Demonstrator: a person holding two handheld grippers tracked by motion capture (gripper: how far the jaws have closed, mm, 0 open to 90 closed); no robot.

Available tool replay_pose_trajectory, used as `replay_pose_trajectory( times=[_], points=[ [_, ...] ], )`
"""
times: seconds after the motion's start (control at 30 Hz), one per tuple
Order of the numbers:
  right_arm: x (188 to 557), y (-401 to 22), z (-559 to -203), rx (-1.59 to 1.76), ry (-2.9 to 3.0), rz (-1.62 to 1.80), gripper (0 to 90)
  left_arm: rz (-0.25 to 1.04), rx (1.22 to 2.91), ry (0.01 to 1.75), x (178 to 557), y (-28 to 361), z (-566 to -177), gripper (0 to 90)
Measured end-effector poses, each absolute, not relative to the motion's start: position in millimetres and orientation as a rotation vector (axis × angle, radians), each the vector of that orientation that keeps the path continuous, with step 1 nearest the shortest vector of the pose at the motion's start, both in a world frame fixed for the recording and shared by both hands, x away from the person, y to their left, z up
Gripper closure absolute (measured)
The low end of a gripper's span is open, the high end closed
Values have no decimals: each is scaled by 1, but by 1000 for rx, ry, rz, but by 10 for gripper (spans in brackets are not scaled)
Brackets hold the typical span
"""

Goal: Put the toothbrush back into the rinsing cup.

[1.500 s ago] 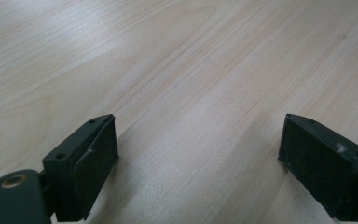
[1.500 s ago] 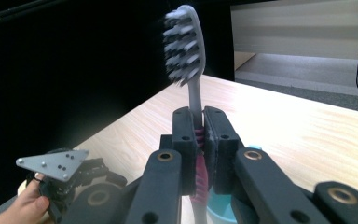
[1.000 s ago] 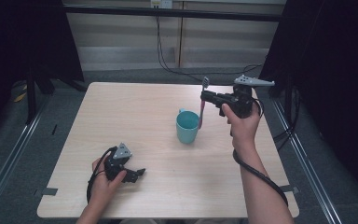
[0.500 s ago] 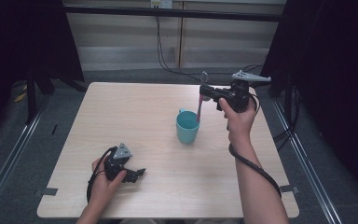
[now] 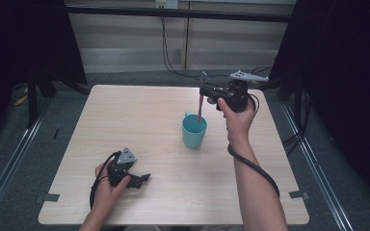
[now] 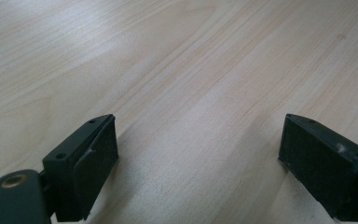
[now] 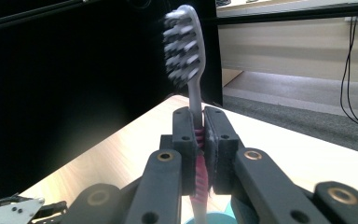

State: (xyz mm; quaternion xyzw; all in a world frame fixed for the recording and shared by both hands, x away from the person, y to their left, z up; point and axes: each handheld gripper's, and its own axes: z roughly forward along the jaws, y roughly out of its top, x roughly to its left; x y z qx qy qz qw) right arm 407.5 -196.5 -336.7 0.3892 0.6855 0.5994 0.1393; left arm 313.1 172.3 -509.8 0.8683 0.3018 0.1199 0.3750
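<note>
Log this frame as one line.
right gripper: shut on toothbrush, handle end over cup | left gripper: open, on table | brush head up

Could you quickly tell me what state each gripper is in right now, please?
Left gripper: open, holding nothing, low over the table.
Right gripper: closed on the toothbrush, bristles up, handle end over the teal cup.

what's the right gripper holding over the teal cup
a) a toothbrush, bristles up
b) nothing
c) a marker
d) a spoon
a: the right gripper has its jaws shut on a toothbrush with the bristle head at the top, its lower end hanging above the teal cup.
</note>
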Motion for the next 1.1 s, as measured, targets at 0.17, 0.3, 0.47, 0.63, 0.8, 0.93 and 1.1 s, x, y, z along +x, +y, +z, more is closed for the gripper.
replay_pose_trajectory(
  times=[0.17,0.3,0.47,0.63,0.8,0.93,1.1],
  points=[
    [410,-191,-347,1132,1994,1718,838,317,2226,774,313,173,-509,113],
    [411,-187,-356,1137,1998,1709,838,316,2223,772,313,173,-510,113],
    [412,-180,-369,1141,2009,1700,838,313,2224,772,313,173,-510,115],
    [412,-179,-379,1151,2010,1687,838,309,2220,774,312,172,-510,115],
    [411,-180,-390,1169,2012,1673,837,306,2216,777,312,172,-510,116],
    [410,-179,-401,1181,2014,1662,837,306,2217,775,312,172,-510,116],
    [409,-177,-412,1196,2017,1661,837,307,2230,767,312,173,-509,116]
  ],
)
